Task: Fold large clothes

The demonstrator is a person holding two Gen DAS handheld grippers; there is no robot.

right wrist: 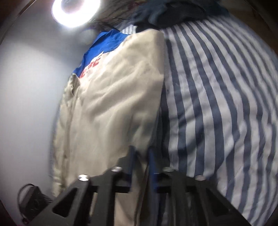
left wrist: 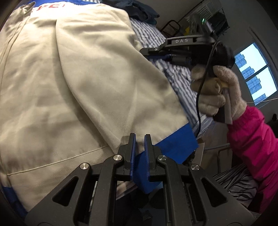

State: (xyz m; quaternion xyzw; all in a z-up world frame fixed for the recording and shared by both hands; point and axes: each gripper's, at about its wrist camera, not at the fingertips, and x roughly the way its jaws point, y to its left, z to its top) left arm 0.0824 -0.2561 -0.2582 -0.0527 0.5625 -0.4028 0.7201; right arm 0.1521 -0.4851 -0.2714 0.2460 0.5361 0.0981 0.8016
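Observation:
A large beige jacket (left wrist: 86, 78) with blue trim and red lettering lies spread on a blue-and-white striped bed sheet (left wrist: 173, 74). My left gripper (left wrist: 139, 139) is shut on the jacket's blue hem band (left wrist: 173, 144) at the near corner. My right gripper (left wrist: 144, 51), held by a gloved hand (left wrist: 217, 90), meets the jacket's right edge farther up. In the blurred right wrist view the right gripper (right wrist: 141, 154) is closed, with beige cloth of the jacket (right wrist: 113, 104) between its fingers, beside the striped sheet (right wrist: 217, 104).
A pile of dark clothes (left wrist: 142, 10) lies at the head of the bed. The person's pink sleeve (left wrist: 252, 139) is at the right, before a window (left wrist: 252, 73). A bright ring lamp (right wrist: 76, 12) and a white wall (right wrist: 26, 87) bound the jacket's left side.

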